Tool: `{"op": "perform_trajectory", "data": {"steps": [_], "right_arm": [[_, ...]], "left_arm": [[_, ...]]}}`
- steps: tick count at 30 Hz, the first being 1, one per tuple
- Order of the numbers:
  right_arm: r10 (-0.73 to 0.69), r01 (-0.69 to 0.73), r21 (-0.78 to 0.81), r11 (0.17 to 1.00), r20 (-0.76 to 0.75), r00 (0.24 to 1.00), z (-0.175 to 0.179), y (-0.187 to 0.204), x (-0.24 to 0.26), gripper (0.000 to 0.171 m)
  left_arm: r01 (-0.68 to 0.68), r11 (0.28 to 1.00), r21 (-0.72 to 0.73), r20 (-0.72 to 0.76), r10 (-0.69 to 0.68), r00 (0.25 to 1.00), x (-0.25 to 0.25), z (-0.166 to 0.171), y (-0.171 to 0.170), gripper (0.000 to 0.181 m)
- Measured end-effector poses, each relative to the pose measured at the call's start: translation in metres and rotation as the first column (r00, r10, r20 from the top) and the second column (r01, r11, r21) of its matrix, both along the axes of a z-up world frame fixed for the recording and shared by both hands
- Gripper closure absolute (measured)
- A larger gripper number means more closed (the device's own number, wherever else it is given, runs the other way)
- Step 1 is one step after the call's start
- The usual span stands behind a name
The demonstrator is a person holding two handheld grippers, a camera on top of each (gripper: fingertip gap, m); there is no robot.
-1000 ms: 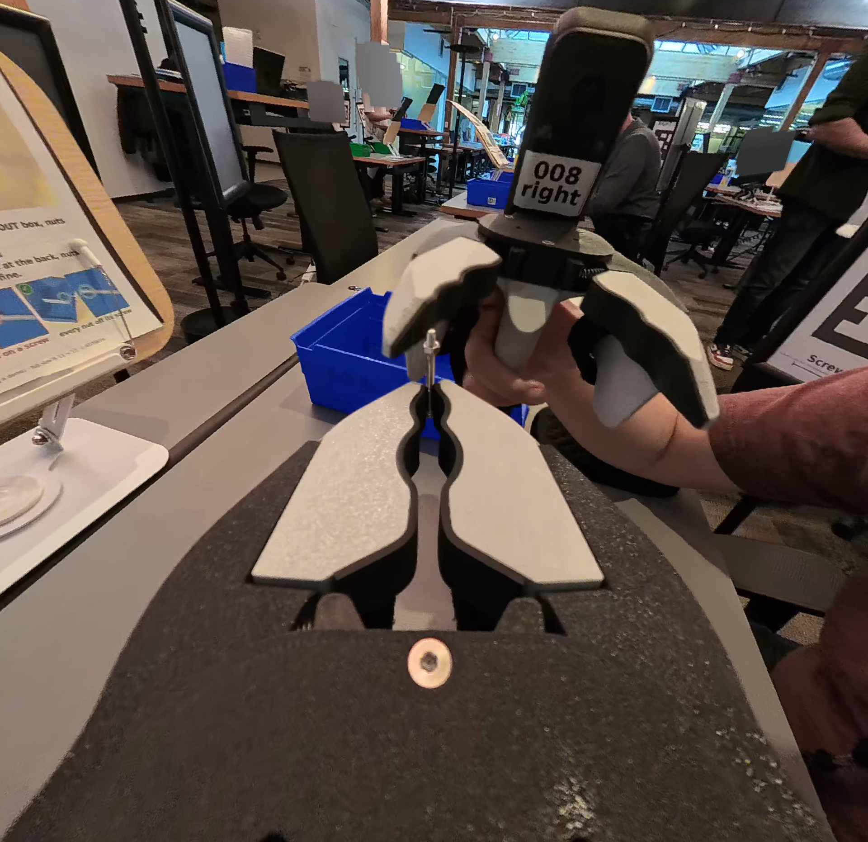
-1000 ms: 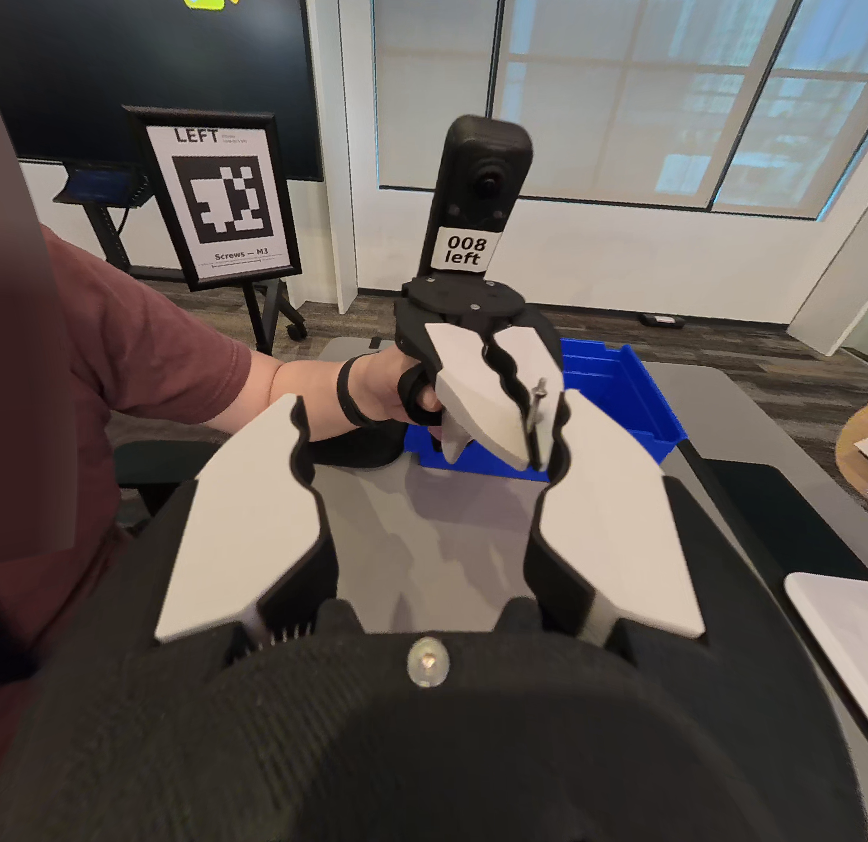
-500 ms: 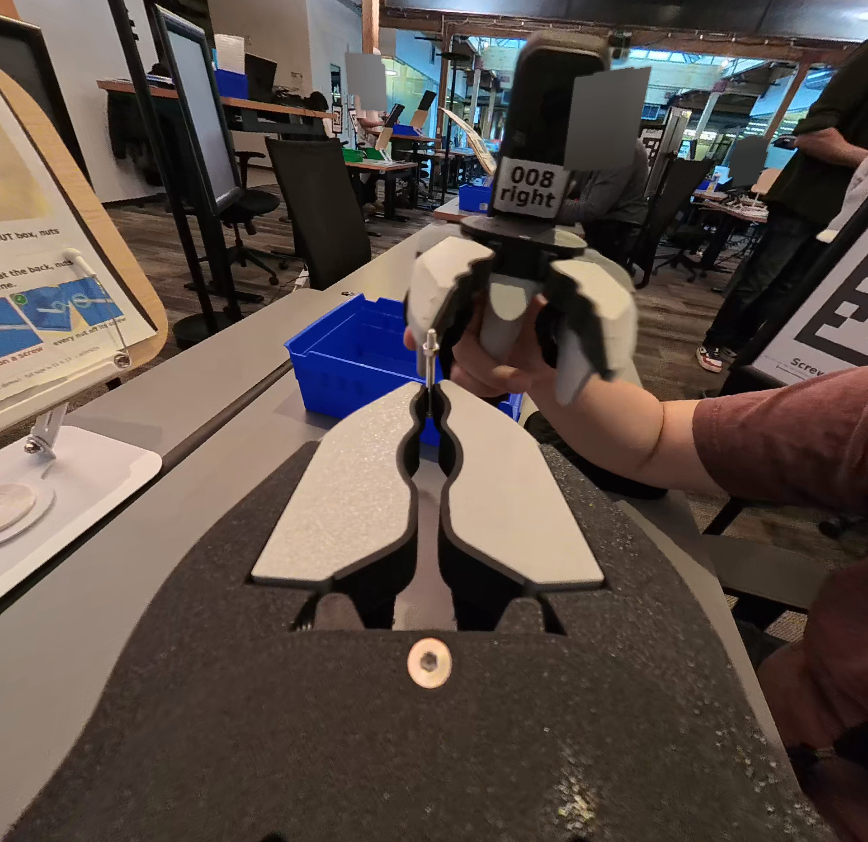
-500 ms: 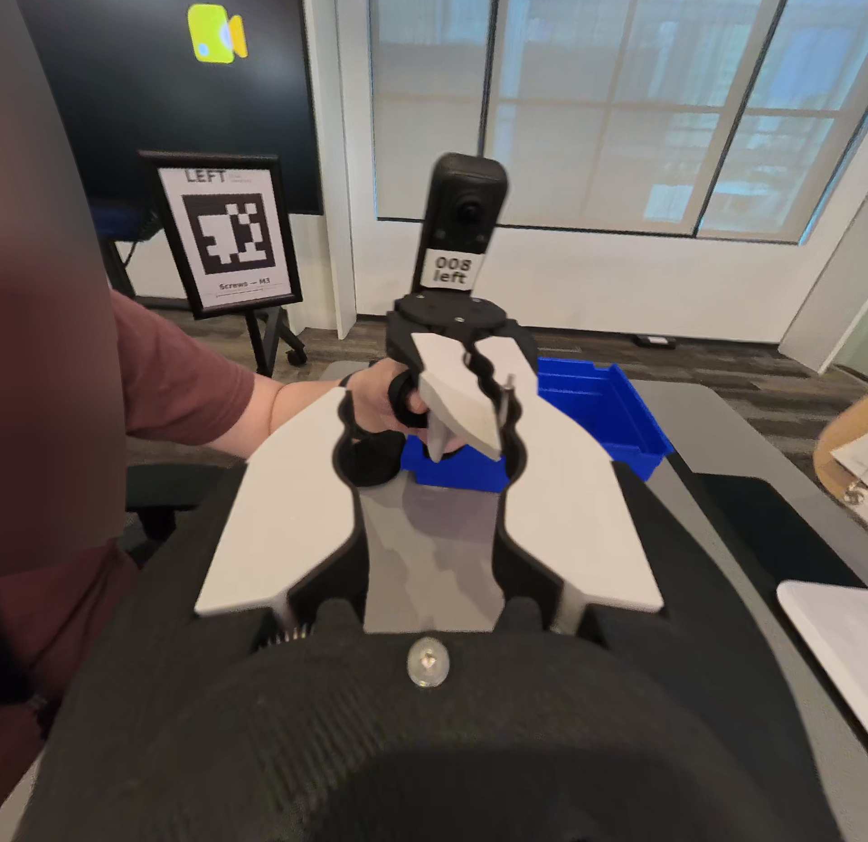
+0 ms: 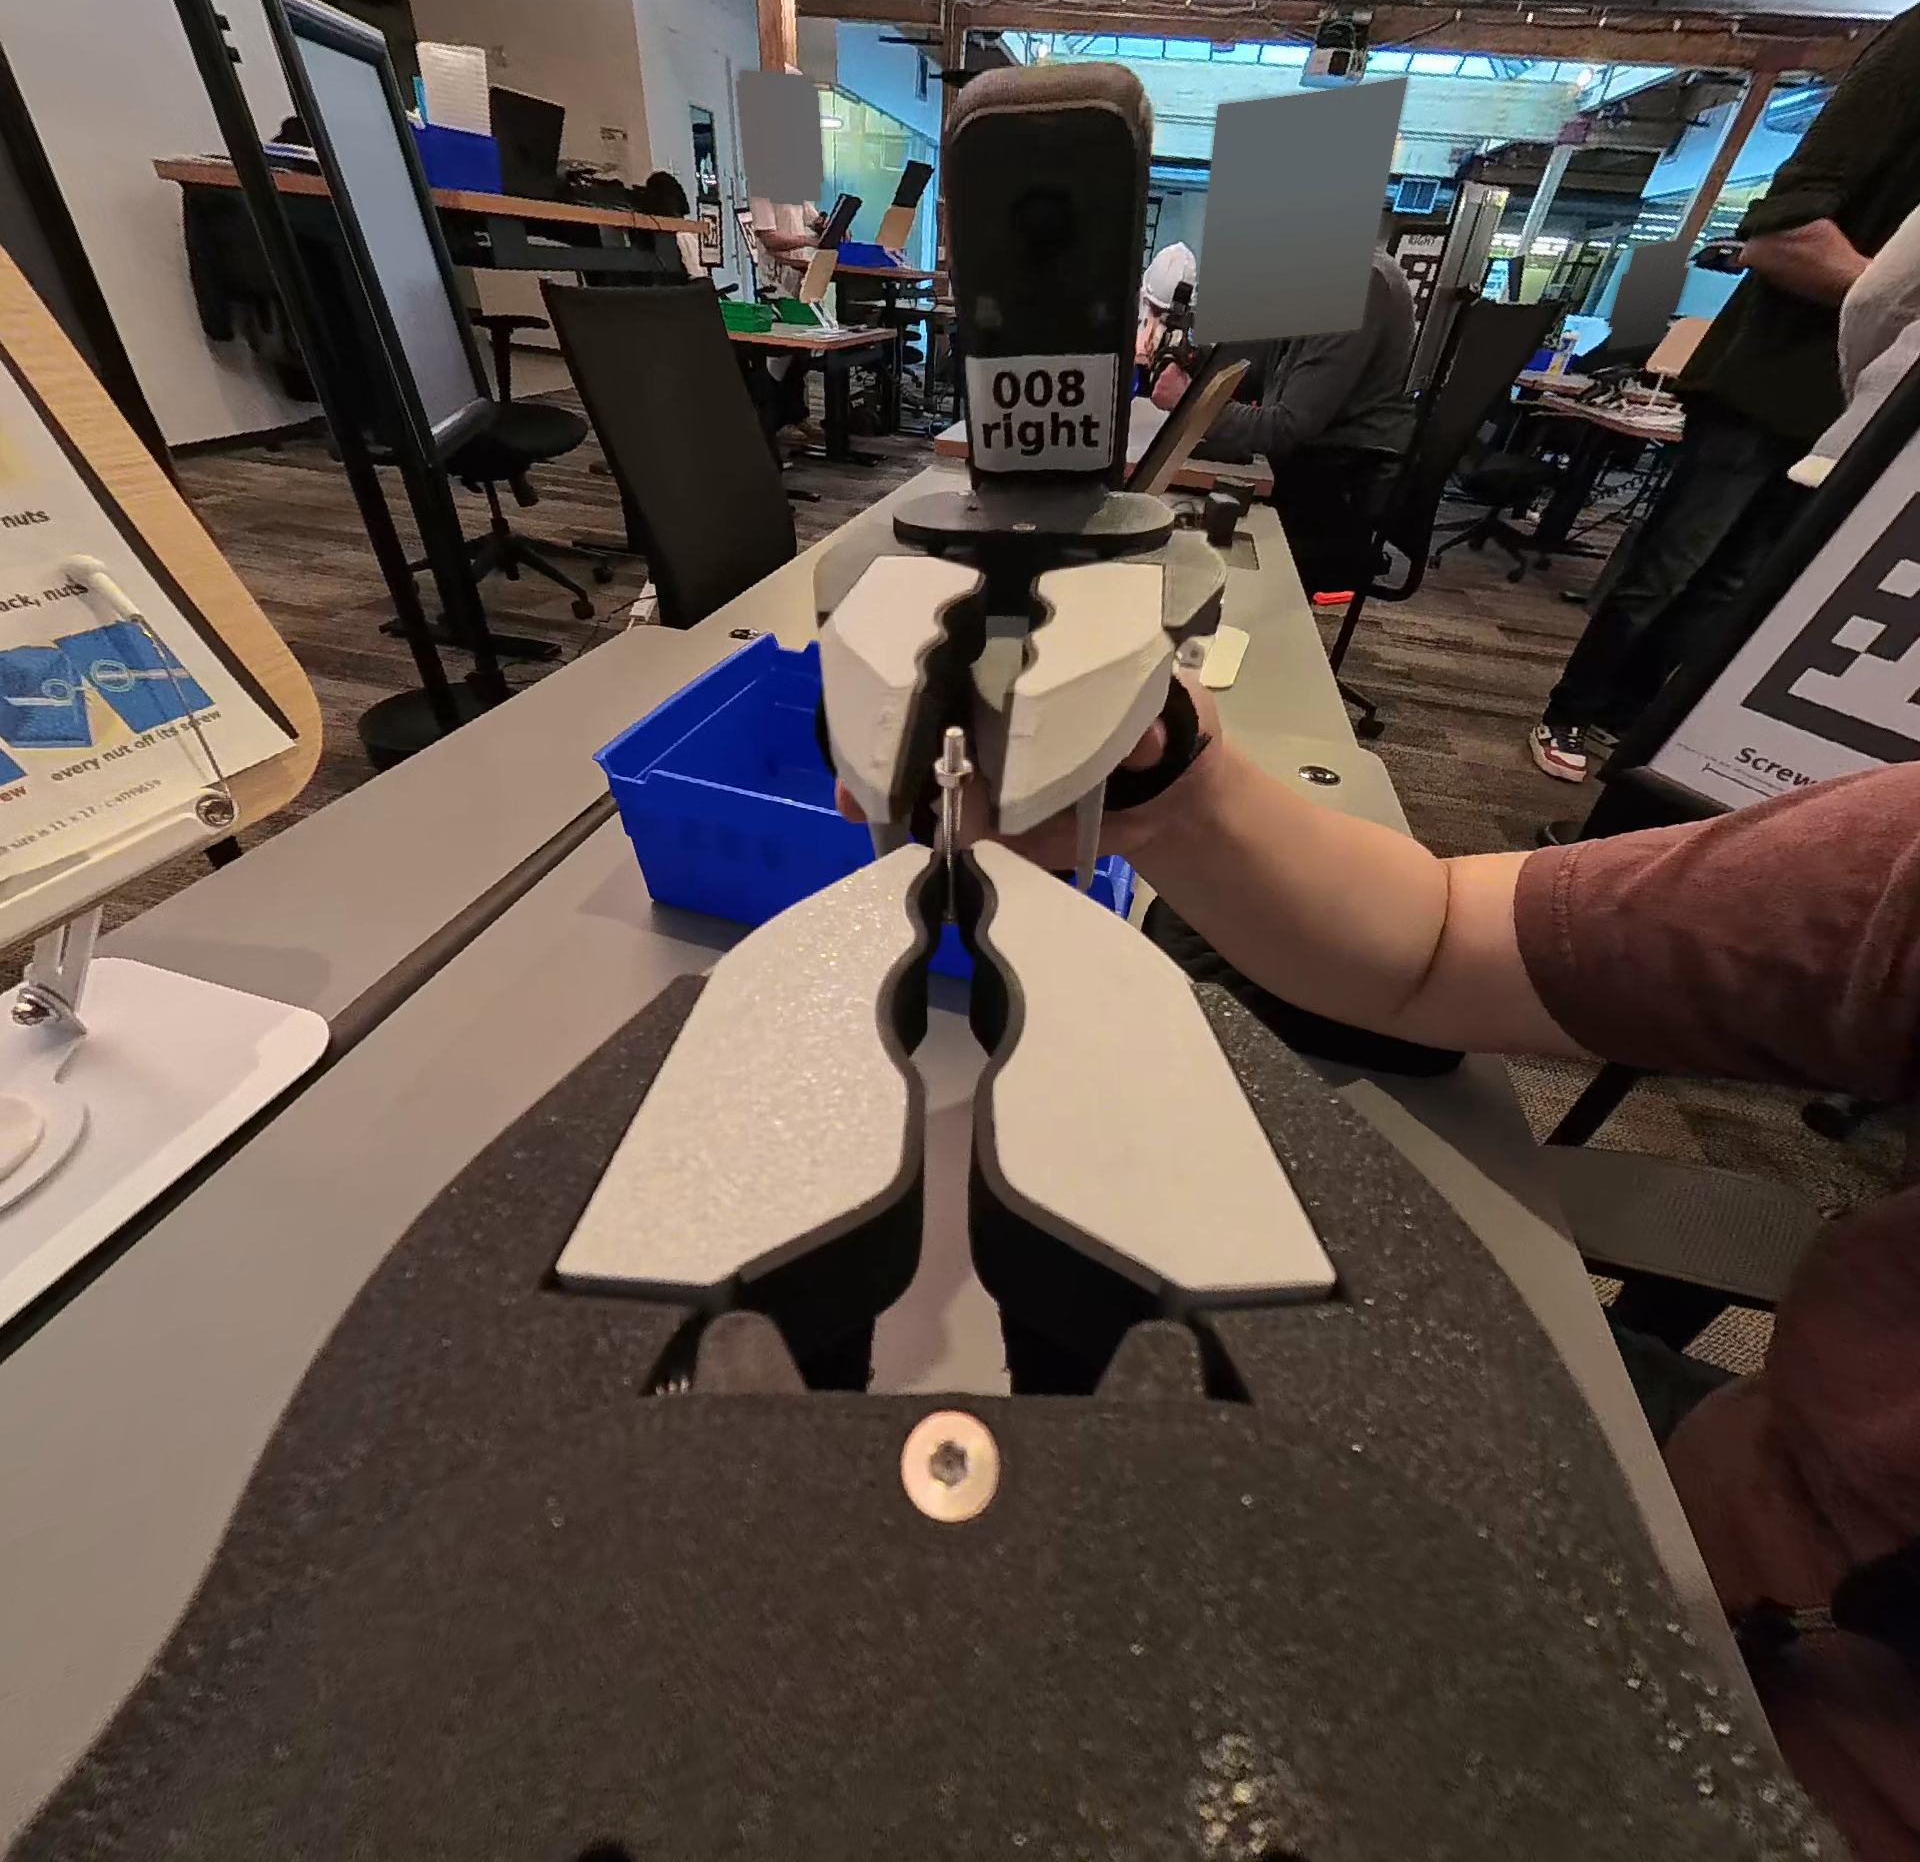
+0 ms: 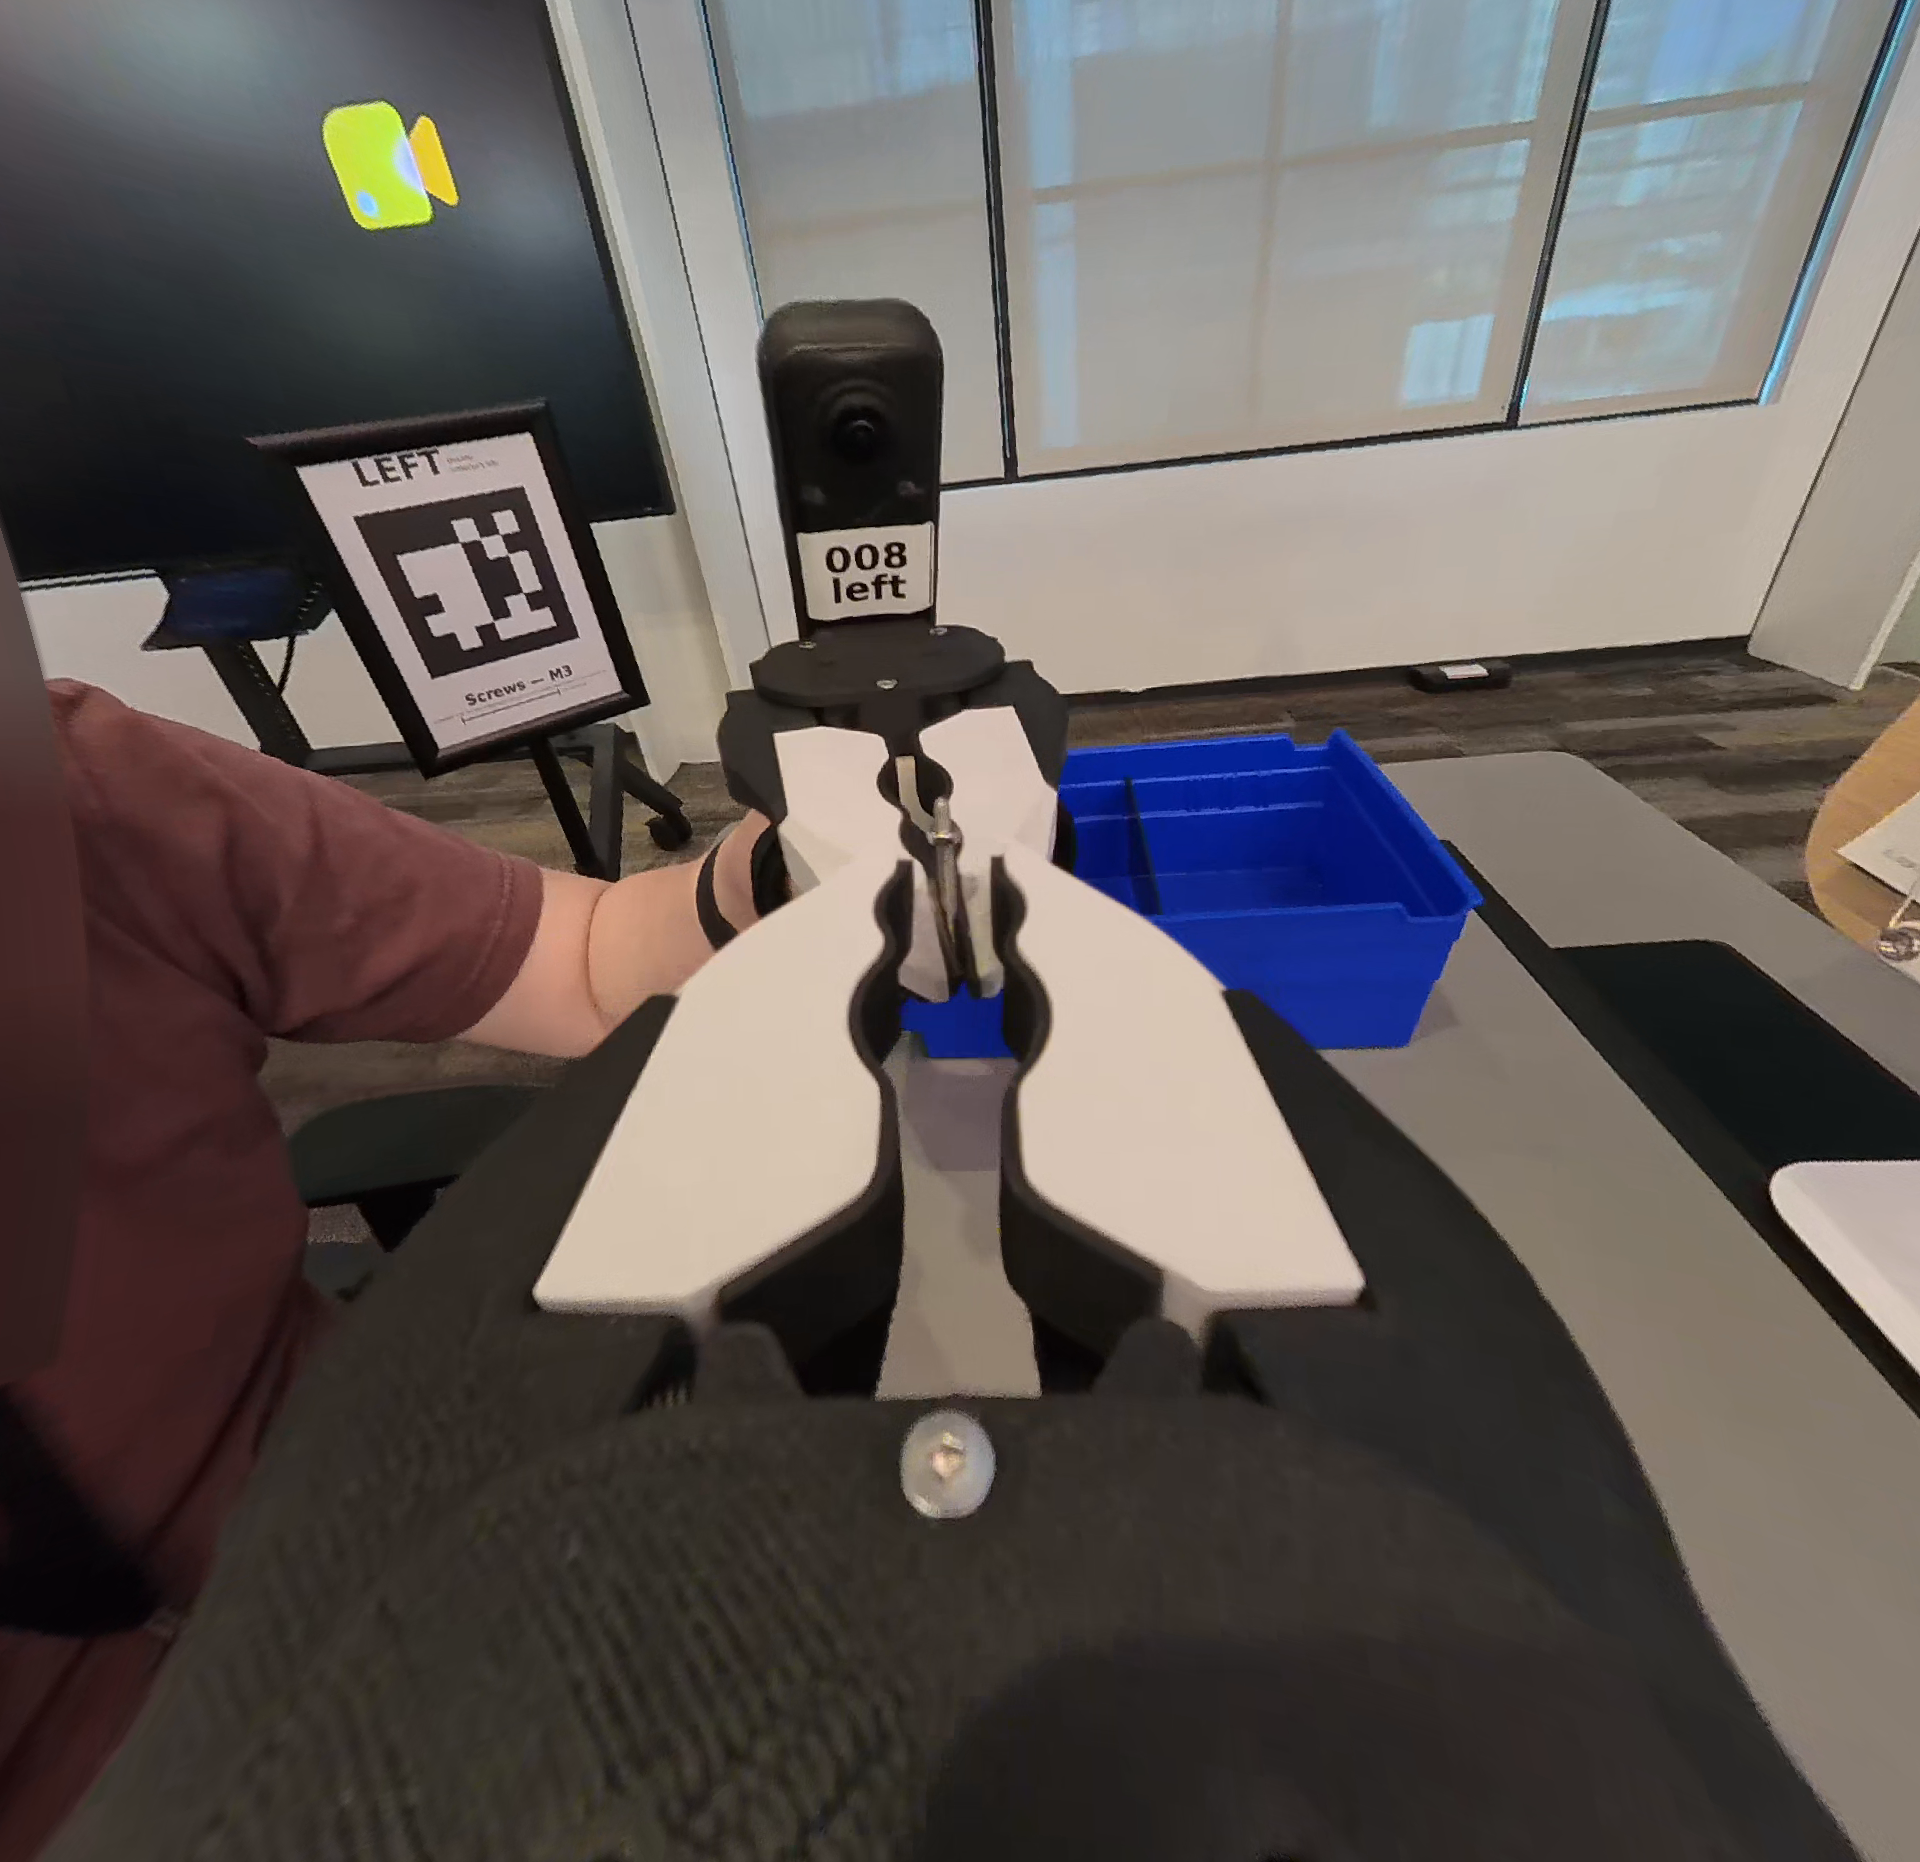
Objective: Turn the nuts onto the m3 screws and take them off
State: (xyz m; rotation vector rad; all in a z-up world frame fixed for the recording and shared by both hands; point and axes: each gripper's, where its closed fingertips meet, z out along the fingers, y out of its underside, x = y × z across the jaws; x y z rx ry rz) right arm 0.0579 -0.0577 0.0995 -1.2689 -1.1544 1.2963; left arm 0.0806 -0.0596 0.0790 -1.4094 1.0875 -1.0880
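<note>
My left gripper [image 5: 949, 862] is shut on a thin M3 screw [image 5: 948, 825] that stands up from its tips, above the grey table [image 5: 468, 929]. A small nut [image 5: 953, 768] sits near the screw's top end. My right gripper [image 6: 943, 872] faces the left one. Its jaws are narrowed to a small gap on either side of the screw [image 6: 945, 877], and I see no contact. The nut [image 6: 942, 825] shows just above the right tips. The right gripper also shows in the left wrist view [image 5: 982, 825], and the left gripper in the right wrist view [image 6: 951, 971].
A blue divided bin [image 6: 1299, 939] stands on the table just behind the grippers; it also shows in the left wrist view [image 5: 727, 804]. An instruction board on a white base [image 5: 156, 1085] stands at the left. A marker sign on a stand [image 6: 478, 586] and office chairs are beyond the table. My left and right fingertips are right by each other.
My right gripper has gone from wide open to nearly closed and has lined up square with the left one around the screw's top. The left gripper has kept its hold on the screw.
</note>
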Motion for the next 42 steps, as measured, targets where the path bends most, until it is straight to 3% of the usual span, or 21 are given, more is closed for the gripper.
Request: {"op": "perform_trajectory", "data": {"steps": [7,11,14,17,23,29,34,36,39,40,42], "right_arm": [[0.029,-0.029,-0.045,0.999,0.006,1.0,-0.005,0.0,-0.002,0.168],[0.018,-0.019,-0.069,0.997,-0.018,1.0,0.0,0.003,0.003,0.168],[0.046,-0.053,-0.136,0.989,-0.056,0.997,0.005,0.003,0.006,0.169],[0.066,-0.082,-0.187,0.979,-0.088,0.994,0.006,0.004,0.006,0.169],[0.079,-0.093,-0.197,0.976,-0.079,0.994,0.003,0.003,0.003,0.169],[0.079,-0.087,-0.179,0.98,-0.053,0.995,-0.001,0.003,0.001,0.163],[0.083,-0.092,-0.171,0.981,-0.06,0.995,0.0,0.002,0.0,0.168],[0.075,-0.084,-0.172,0.982,-0.058,0.996,0.002,0.003,0.004,0.168],[-0.003,0.005,-0.138,0.99,0.011,1.0,0.014,0.008,0.027,0.168],[-0.082,0.092,-0.107,0.99,0.092,0.992,0.013,0.015,0.043,0.169],[-0.286,0.303,-0.007,0.953,0.313,0.906,-0.002,0.033,0.09,0.168]], "left_arm": [[-0.013,1.0,0.026,-0.04,0.014,0.999,0.002,-0.005,0.0,0.178],[-0.029,0.999,0.025,-0.062,0.031,0.998,0.003,-0.008,0.003,0.16],[-0.025,1.0,0.012,-0.06,0.025,0.998,0.004,-0.01,0.004,0.16],[0.011,1.0,-0.004,-0.046,-0.011,0.999,0.007,-0.011,-0.001,0.172],[0.016,1.0,-0.013,-0.024,-0.017,1.0,0.008,-0.01,-0.001,0.177],[0.01,1.0,-0.024,0.003,-0.01,1.0,0.007,-0.006,0.0,0.177],[0.013,1.0,-0.021,0.004,-0.013,1.0,0.006,-0.005,-0.001,0.177],[0.014,0.999,-0.035,0.023,-0.013,1.0,0.006,-0.002,-0.001,0.165],[0.016,0.998,-0.057,-0.003,-0.016,1.0,0.004,-0.005,0.0,0.16],[0.012,0.998,-0.061,-0.008,-0.013,1.0,0.004,-0.005,0.0,0.16],[0.011,0.998,-0.064,-0.02,-0.013,1.0,0.003,-0.006,0.0,0.161]]}}
